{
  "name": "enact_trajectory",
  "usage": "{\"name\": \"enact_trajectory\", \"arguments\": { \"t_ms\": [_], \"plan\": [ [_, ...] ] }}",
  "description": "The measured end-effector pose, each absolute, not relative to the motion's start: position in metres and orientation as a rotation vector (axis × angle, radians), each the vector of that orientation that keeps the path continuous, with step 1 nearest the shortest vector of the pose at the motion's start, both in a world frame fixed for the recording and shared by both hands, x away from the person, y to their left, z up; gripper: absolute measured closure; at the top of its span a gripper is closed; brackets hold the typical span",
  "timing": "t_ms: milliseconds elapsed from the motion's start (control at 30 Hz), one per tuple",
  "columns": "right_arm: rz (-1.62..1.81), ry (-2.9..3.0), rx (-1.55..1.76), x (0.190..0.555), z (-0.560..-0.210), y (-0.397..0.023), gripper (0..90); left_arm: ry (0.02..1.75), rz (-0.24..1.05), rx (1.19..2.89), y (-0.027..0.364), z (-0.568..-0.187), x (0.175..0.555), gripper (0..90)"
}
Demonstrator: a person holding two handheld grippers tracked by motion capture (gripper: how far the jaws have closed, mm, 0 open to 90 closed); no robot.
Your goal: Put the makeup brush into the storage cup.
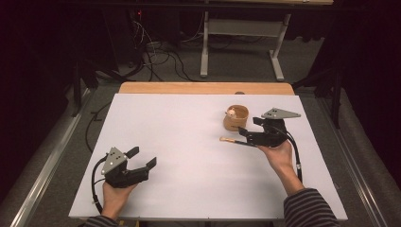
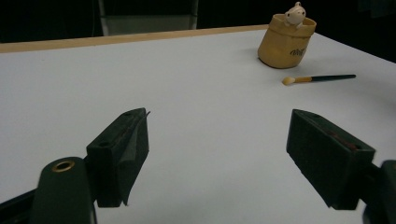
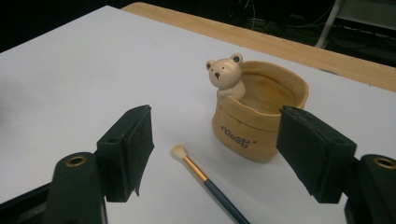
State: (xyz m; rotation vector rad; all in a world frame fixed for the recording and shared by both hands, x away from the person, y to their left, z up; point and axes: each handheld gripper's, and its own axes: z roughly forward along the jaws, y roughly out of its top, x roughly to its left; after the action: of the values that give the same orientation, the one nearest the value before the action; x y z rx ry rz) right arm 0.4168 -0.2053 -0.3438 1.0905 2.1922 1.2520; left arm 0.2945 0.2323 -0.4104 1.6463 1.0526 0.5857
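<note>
A tan pot with a small bear figure peeking over its rim stands on the white table top at the right. A thin brush with a dark handle and pale tip lies flat just in front of it. My right gripper hovers over the brush handle, jaws open; in the right gripper view the brush lies between the jaws, untouched, with the pot just behind. My left gripper rests at the front left, open and empty. It faces the pot and brush from afar.
A wooden strip borders the table's far edge. Beyond it stand the legs of a white desk, with cables on the floor. Metal rails run along both sides of the table.
</note>
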Motion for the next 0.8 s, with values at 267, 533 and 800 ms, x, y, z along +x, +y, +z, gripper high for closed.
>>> {"name": "enact_trajectory", "arguments": {
  "t_ms": [267,533,800],
  "plan": [
    [1.183,2.245,1.076,0.4174,-0.3398,-0.2066,32.2,1.053,0.601,1.645,0.2325,-0.4102,0.2943,20.9],
    [1.101,2.296,1.066,0.4204,-0.3369,-0.2067,31.5,1.064,0.608,1.644,0.2331,-0.4101,0.2946,19.1],
    [1.029,2.369,1.033,0.4243,-0.3355,-0.2026,31.5,1.066,0.608,1.645,0.233,-0.4102,0.2948,18.3]
  ]
}}
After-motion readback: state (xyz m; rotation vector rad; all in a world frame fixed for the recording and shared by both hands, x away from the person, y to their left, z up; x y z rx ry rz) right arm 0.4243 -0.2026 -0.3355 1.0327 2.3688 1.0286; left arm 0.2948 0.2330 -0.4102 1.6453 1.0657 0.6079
